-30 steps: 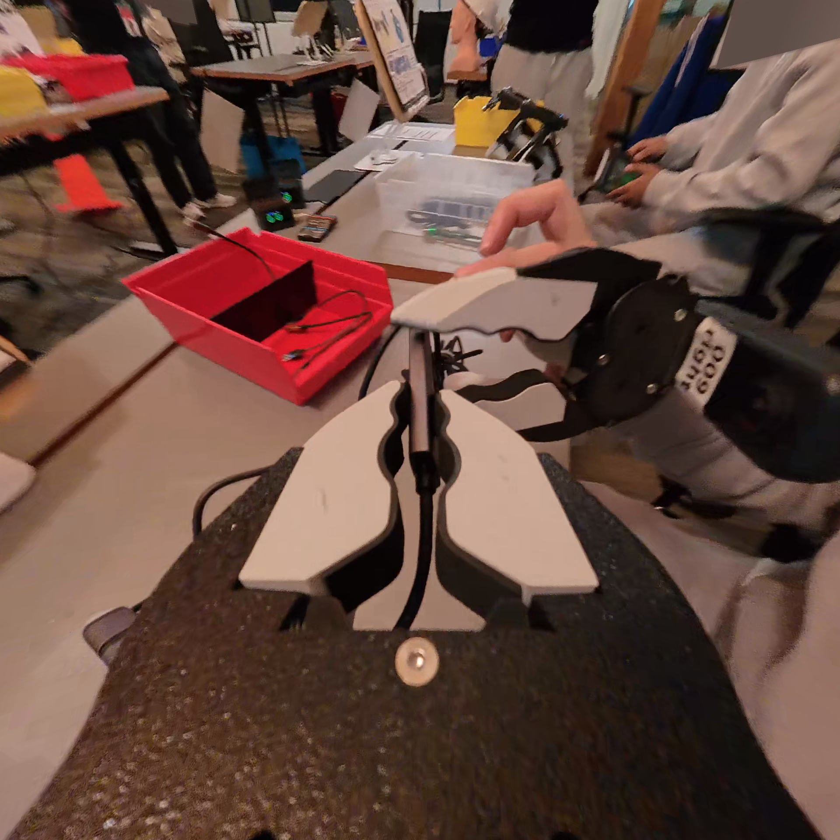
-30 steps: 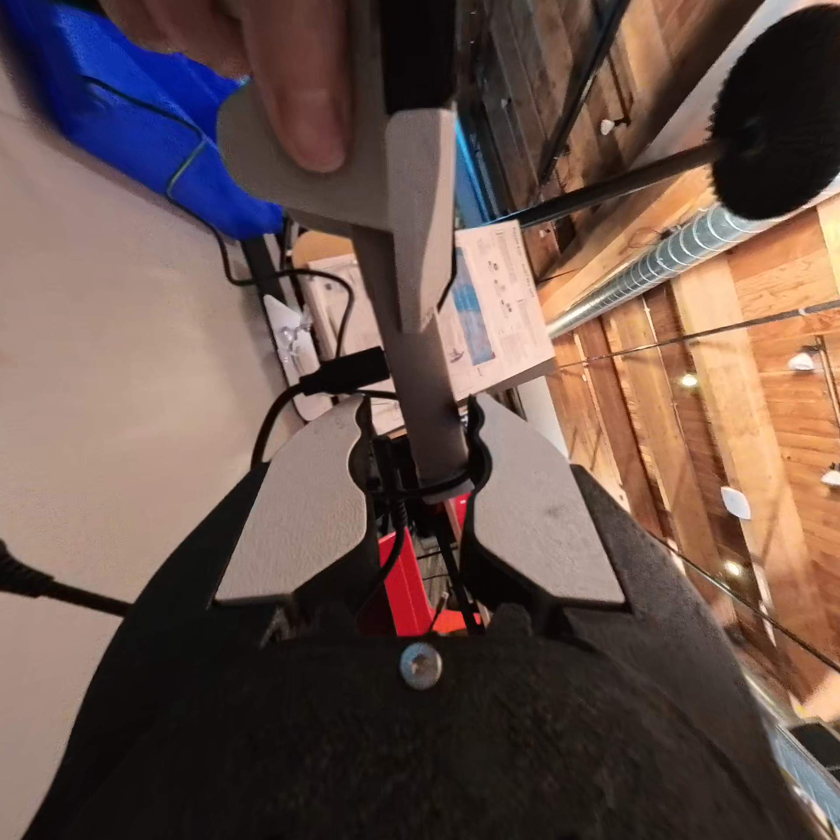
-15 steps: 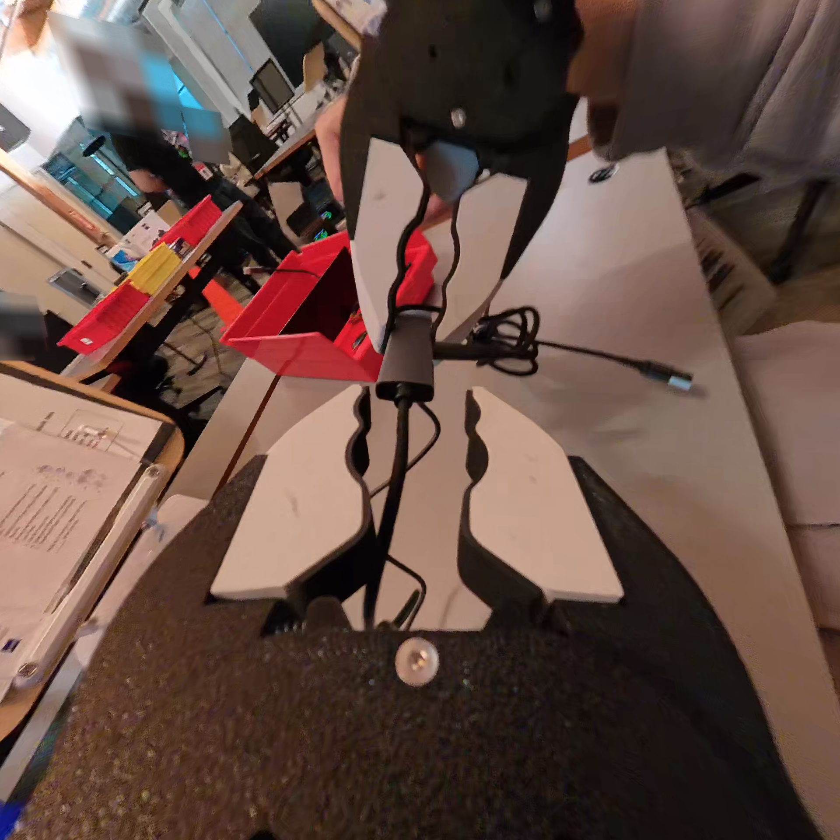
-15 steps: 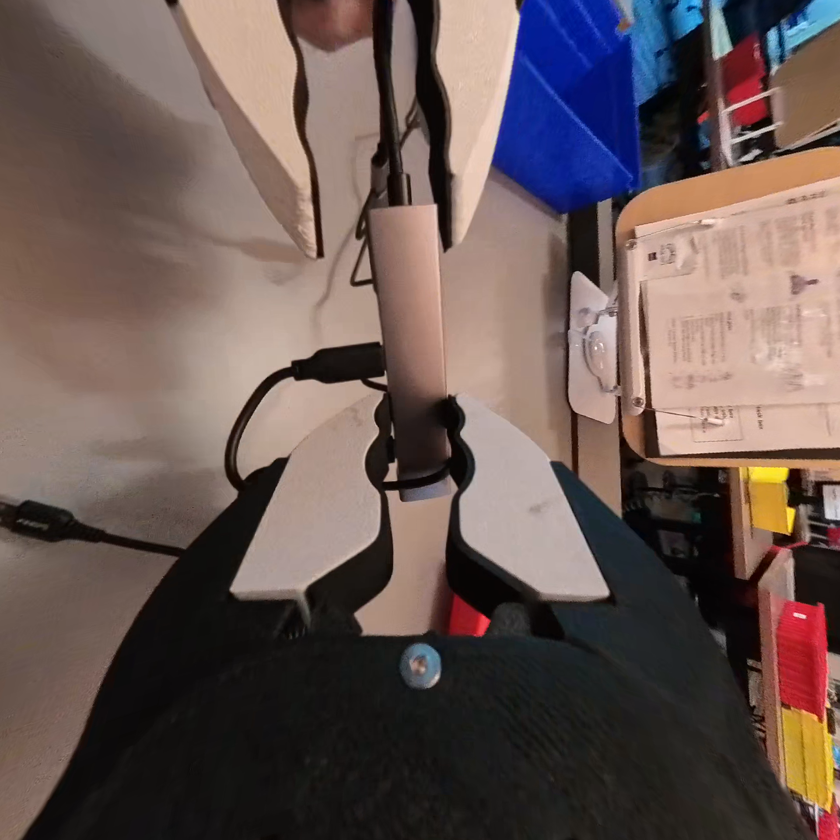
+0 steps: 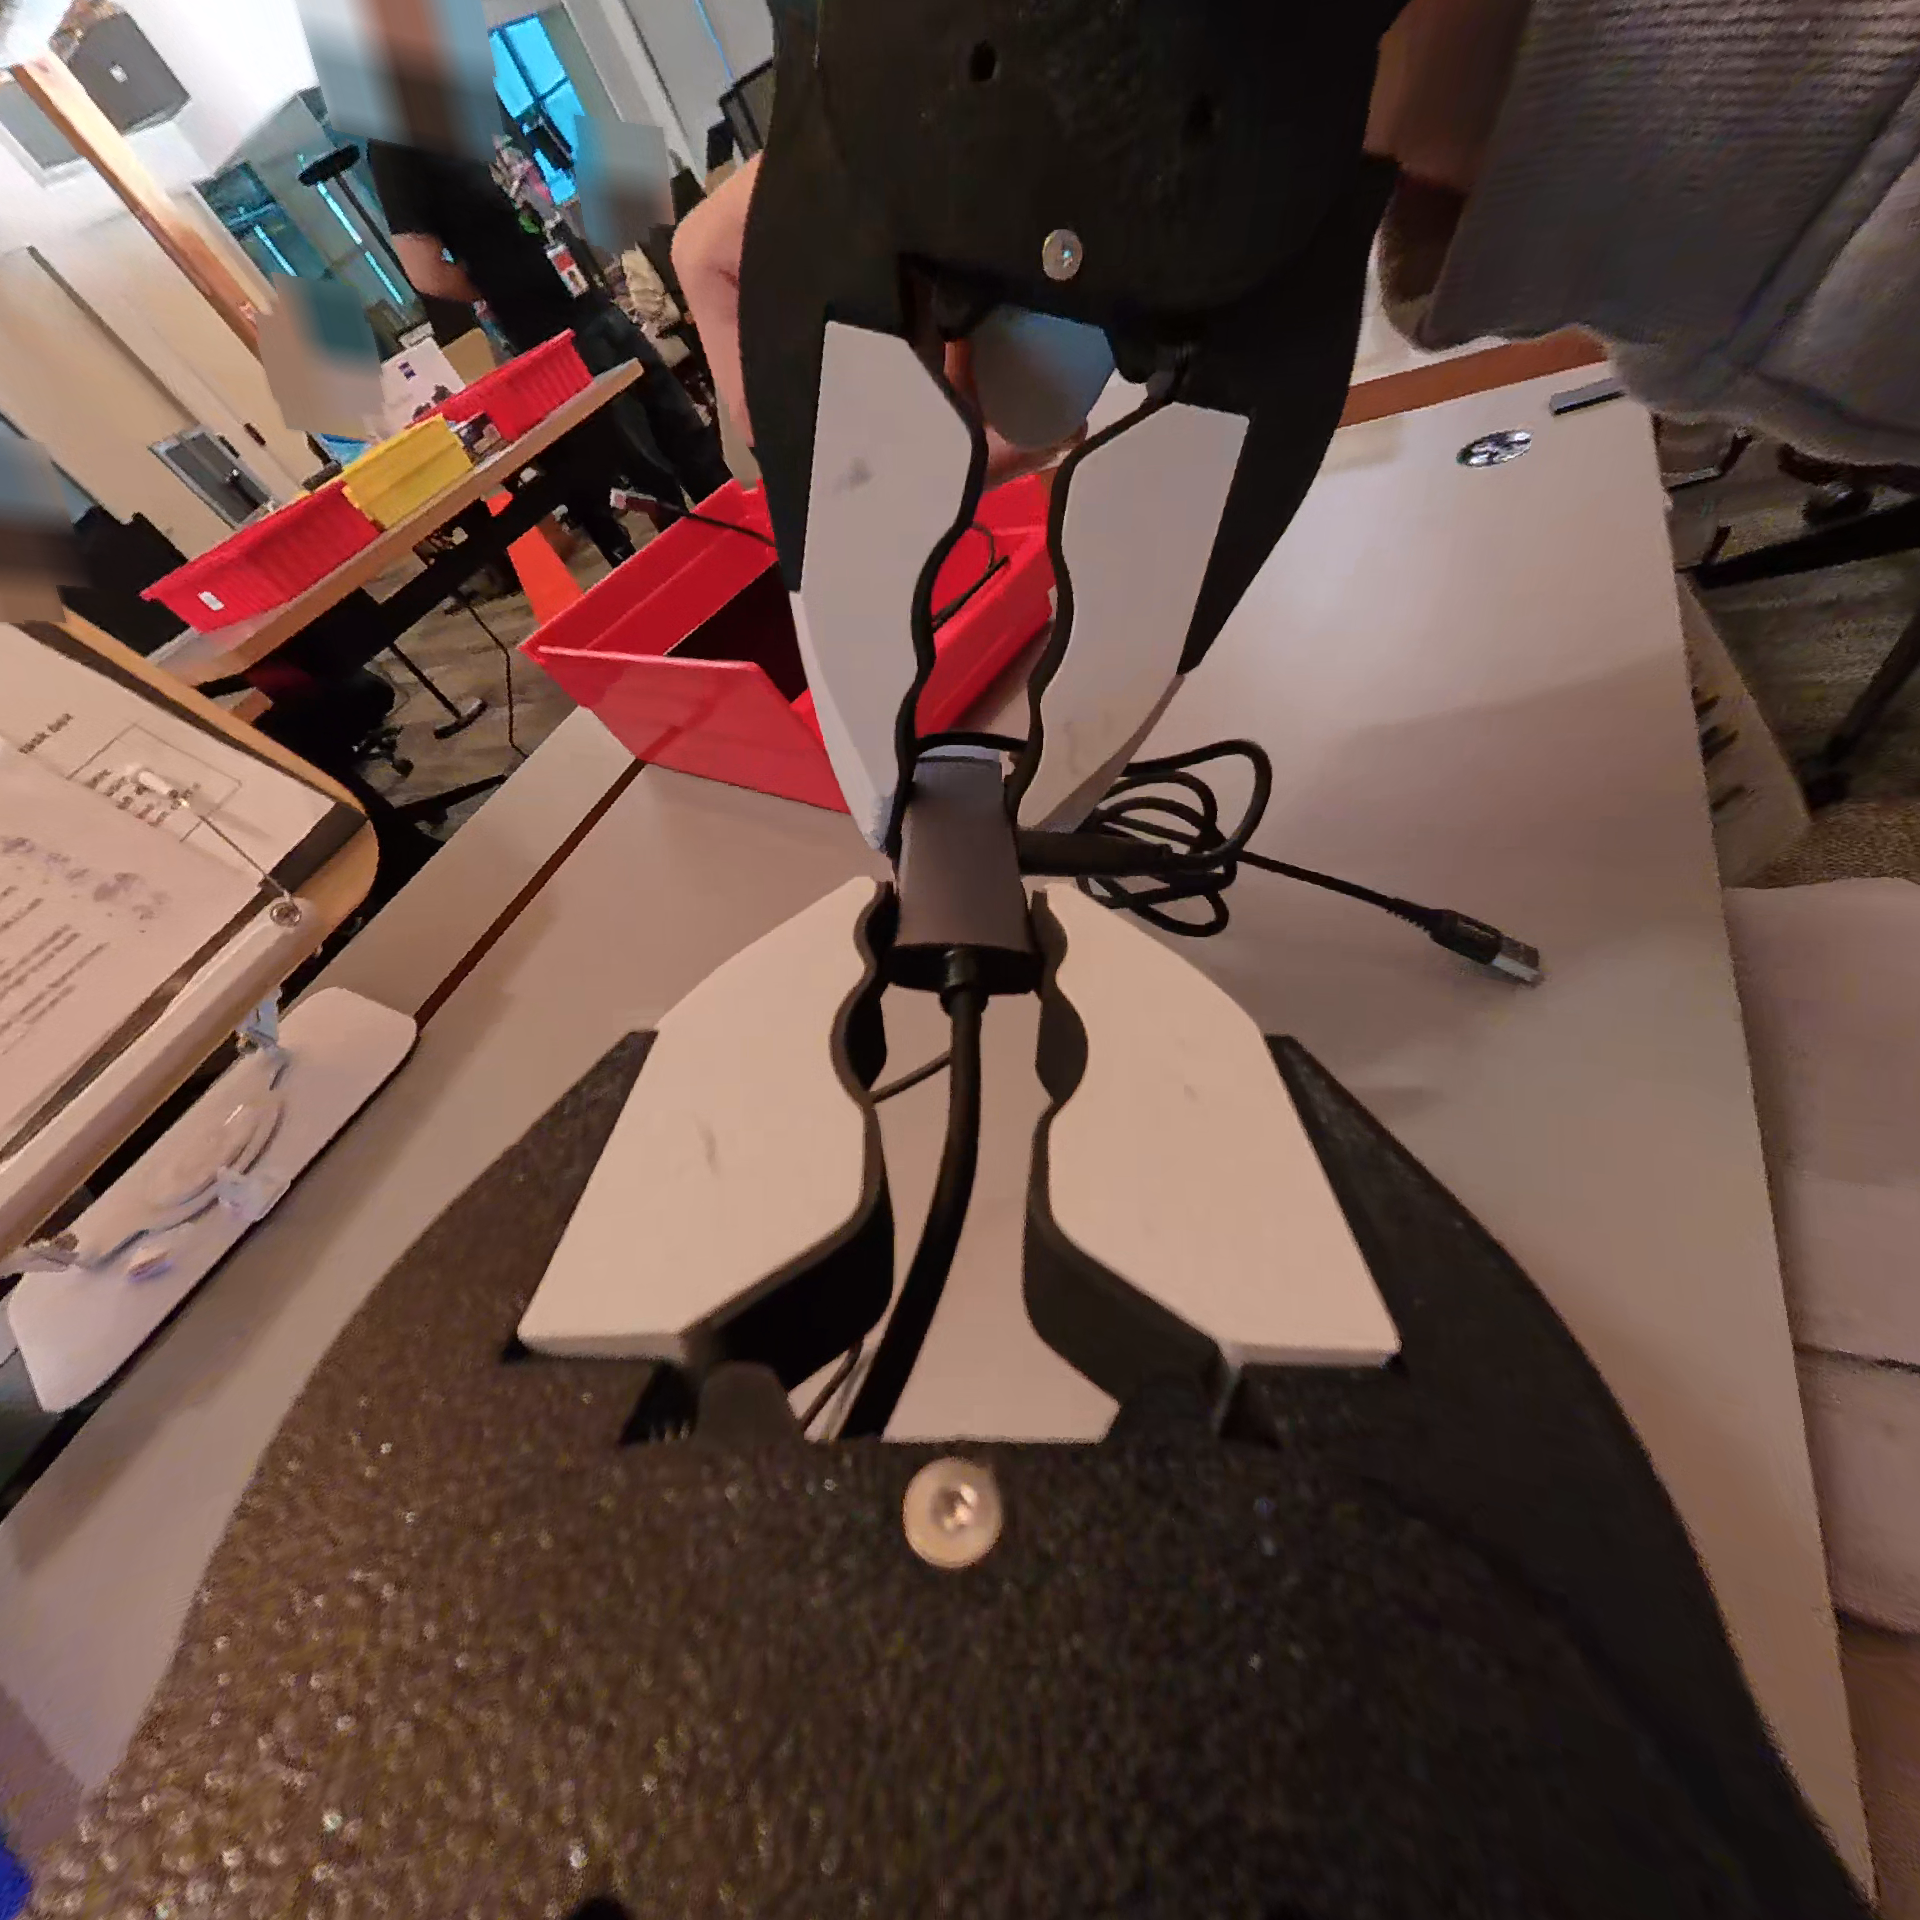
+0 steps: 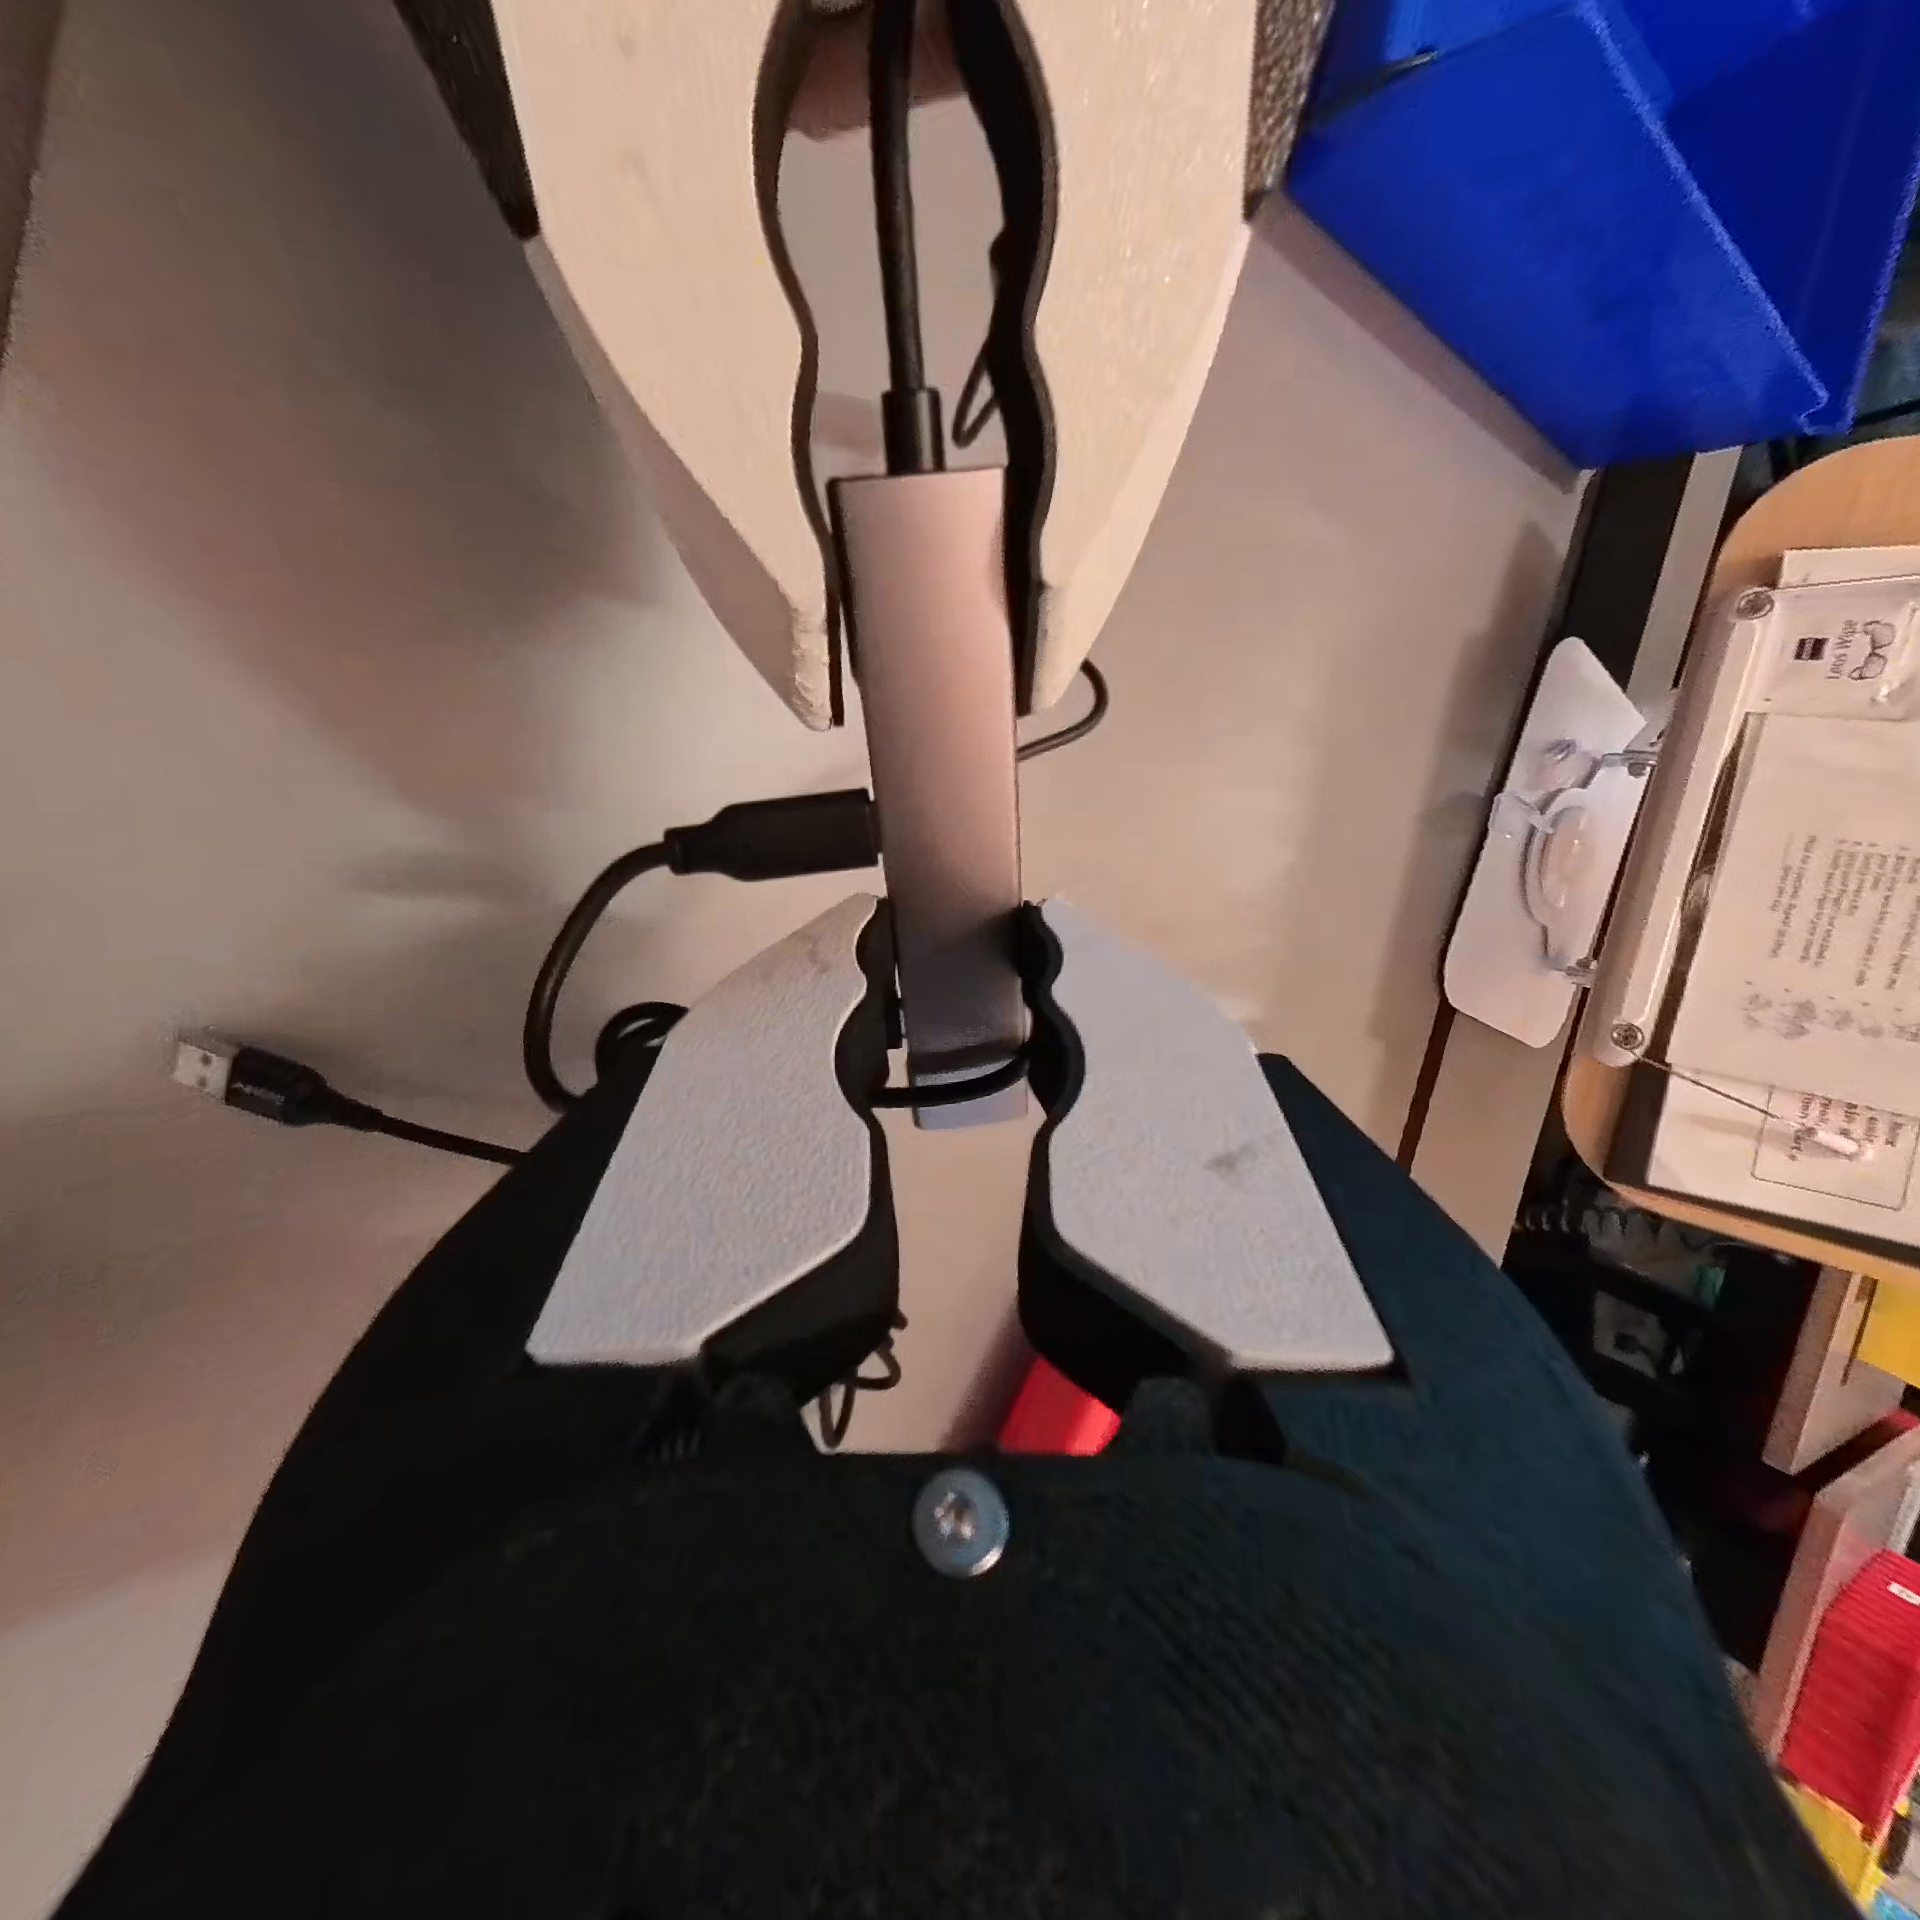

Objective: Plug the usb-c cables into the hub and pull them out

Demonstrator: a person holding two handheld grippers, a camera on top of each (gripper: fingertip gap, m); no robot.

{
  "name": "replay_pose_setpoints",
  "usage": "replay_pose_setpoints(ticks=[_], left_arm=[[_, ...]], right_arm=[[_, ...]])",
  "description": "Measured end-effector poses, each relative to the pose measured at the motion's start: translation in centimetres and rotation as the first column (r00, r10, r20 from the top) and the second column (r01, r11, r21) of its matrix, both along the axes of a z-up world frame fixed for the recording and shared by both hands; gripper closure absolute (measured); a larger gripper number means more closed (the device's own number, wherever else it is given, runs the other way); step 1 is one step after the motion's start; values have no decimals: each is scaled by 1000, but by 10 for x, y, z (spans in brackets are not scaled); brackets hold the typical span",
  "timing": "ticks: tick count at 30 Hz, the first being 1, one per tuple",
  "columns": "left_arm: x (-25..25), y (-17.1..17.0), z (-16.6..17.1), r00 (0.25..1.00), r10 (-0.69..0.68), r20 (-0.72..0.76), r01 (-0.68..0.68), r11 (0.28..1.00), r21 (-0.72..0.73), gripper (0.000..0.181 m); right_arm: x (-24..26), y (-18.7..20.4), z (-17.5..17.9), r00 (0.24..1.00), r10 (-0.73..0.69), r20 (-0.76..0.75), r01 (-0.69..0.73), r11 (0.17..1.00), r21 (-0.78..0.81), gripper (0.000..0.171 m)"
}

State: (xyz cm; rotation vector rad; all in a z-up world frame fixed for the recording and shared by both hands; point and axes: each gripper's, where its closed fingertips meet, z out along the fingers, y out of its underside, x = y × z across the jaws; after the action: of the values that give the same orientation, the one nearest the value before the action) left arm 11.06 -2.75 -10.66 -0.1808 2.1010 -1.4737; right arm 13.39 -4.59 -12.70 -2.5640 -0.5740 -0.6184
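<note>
A slim grey hub (image 6: 940,727) hangs above the table between my two grippers. My right gripper (image 6: 951,914) is shut on its near end. My left gripper (image 6: 930,712) comes in from the top of the right wrist view and is shut on the far end, where the hub's own black cable (image 6: 902,312) leaves. In the left wrist view my left gripper (image 5: 961,904) clamps the hub (image 5: 961,873), and the right gripper (image 5: 966,821) reaches down from above. A black cable plug (image 6: 769,842) sits in the hub's side. Its coil (image 5: 1174,831) and USB-A end (image 5: 1496,956) lie on the table.
A red bin (image 5: 717,686) stands on the beige table (image 5: 1455,727) behind the grippers. A blue bin (image 6: 1558,208) is at the far side. A clipboard stand with papers (image 6: 1766,883) sits beside the table edge. People stand at other tables behind. One gripper's finger ends stand about 4 cm off the other's.
Half a second ago my left gripper was open around the hub's cable end; now it has shut on the hub. The right gripper keeps its hold. Both have swung round since a second ago.
</note>
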Motion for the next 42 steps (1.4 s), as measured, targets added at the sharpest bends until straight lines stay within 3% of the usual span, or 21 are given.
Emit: replay_pose_setpoints(ticks=[4, 9, 14, 16, 19, 21, 26, 30, 37, 42], left_arm=[[5, 3, -14, 998, 36, -42, -36, 999, -4, 158], [11, 7, -12, 997, 66, -52, -72, 989, -131, 158], [22, 21, -11, 986, 151, -74, -165, 960, -227, 158], [27, 31, -13, 978, 184, -96, -203, 947, -248, 158], [35, 44, -9, 968, 217, -130, -247, 920, -304, 158], [36, 48, -6, 964, 228, -135, -260, 908, -329, 158], [35, 54, 3, 958, 270, -101, -288, 878, -383, 158], [26, 51, 21, 957, 285, -58, -281, 858, -430, 158], [6, 47, 56, 958, 286, 20, -242, 844, -478, 158], [-16, 32, 98, 939, 272, 209, -159, 886, -436, 158]], right_arm=[[4, 0, -6, 1000, 3, -9, -4, 1000, -28, 148], [11, 5, -2, 1000, -3, -13, 3, 1000, 7, 146], [19, 2, 15, 984, -176, -26, 177, 959, 221, 133], [16, 2, 34, 944, -324, -62, 320, 857, 405, 129], [-8, 20, 47, 866, -410, -286, 484, 547, 683, 140], [-18, 32, 36, 808, -408, -424, 571, 368, 734, 144], [-7, 37, 24, 728, -483, -486, 612, 141, 778, 149], [-3, 44, 39, 737, -504, -451, 566, 94, 819, 150], [-20, 45, 69, 789, -534, -303, 440, 146, 886, 156], [-39, 32, 105, 828, -525, -198, 288, 95, 953, 159]])
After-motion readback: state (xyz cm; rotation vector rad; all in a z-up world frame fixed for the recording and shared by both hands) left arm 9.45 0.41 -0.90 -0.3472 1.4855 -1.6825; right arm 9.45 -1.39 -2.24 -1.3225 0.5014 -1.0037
